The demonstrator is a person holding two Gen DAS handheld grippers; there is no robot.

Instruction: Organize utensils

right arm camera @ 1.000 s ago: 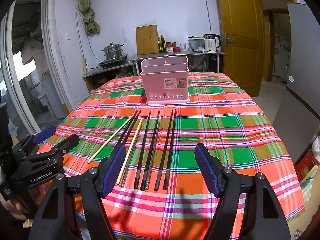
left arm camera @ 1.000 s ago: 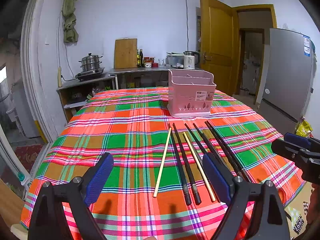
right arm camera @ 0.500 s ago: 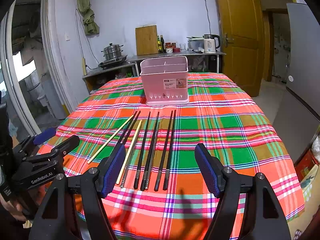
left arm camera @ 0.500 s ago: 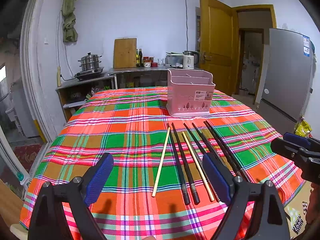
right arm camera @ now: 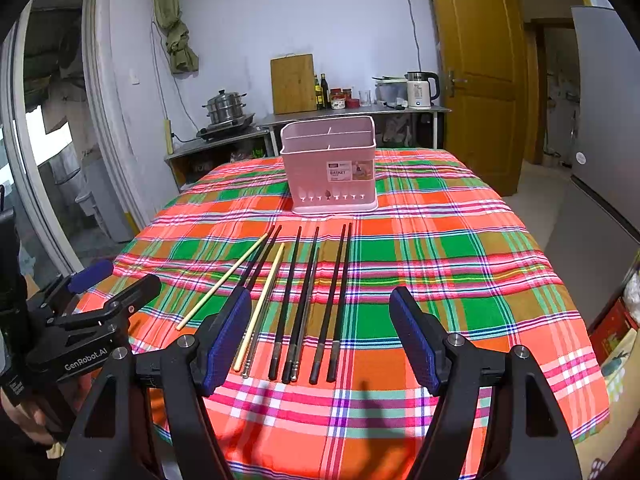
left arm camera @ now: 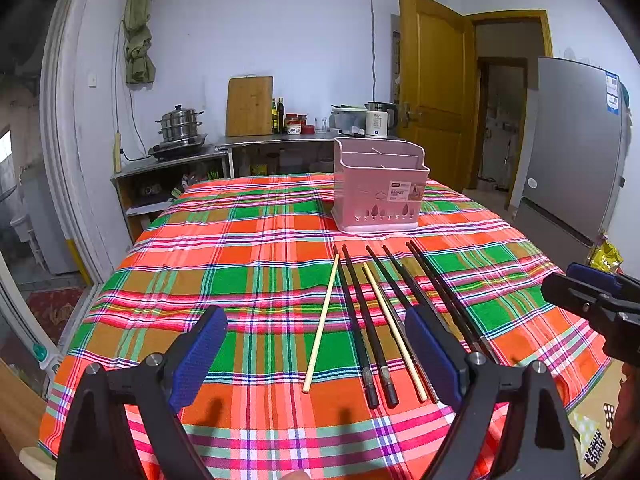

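Observation:
Several chopsticks lie side by side on the plaid tablecloth: black ones and two pale wooden ones. A pink utensil basket with dividers stands upright behind them. My left gripper is open and empty, above the near ends of the left chopsticks. My right gripper is open and empty, above the near ends of the black chopsticks. Each gripper shows at the edge of the other's view, the right one and the left one.
The table is covered by a red, green and orange plaid cloth. Behind it is a counter with a steamer pot, cutting board, bottles and a kettle. A yellow door and a grey fridge are at the right.
Both grippers stay open and almost still. The left wrist view has shifted very slightly, so the basket and chopsticks sit a touch to the left.

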